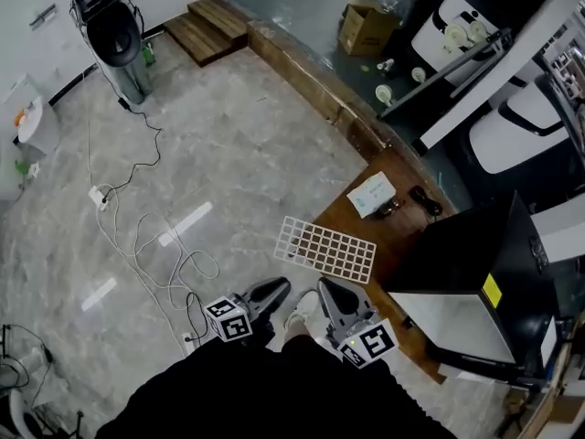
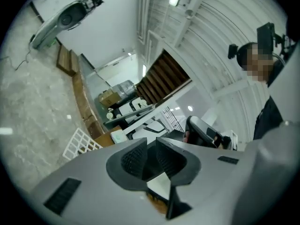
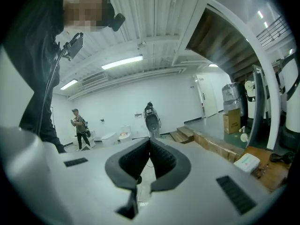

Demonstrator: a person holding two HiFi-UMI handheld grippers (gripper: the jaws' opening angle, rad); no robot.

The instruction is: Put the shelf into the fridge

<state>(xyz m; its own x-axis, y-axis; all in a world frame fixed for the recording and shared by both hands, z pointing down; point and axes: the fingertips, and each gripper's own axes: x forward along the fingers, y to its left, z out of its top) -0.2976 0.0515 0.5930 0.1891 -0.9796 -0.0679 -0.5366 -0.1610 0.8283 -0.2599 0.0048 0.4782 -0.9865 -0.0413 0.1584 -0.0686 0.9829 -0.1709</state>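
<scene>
Both tongs sit closest to us, low in the head view above our dark clothing, each carrying a cube of black-and-white square markers. We see the left tongs [image 1: 281, 286] with smooth grey shells and black ribbed pads, and in their own view the left tongs [image 2: 151, 142] stand a narrow crack apart with nothing between the pads. Our right tongs [image 1: 325, 289] are of the same make, and in the right gripper view the right tongs [image 3: 150, 141] have their tips pressed together on nothing. Just beyond both sets of tips lies the shelf [image 1: 326, 248], a flat white wire grid of small square cells, touched by neither. It straddles an edge, its left part over the pale veined stone floor [image 1: 238, 144] and its right part over the brown wooden platform [image 1: 352, 210]. From the left tongs the shelf [image 2: 78, 143] shows down to the left of the jaws, clear of them. To the right of the shelf, on the platform, stands the fridge [image 1: 457, 250], a boxy black cabinet with a yellow sticker and a pale front. A flat white packet [image 1: 372, 193] rests on the wood behind the shelf, and a thin white cable [image 1: 137, 236] loops across the stone at left.
</scene>
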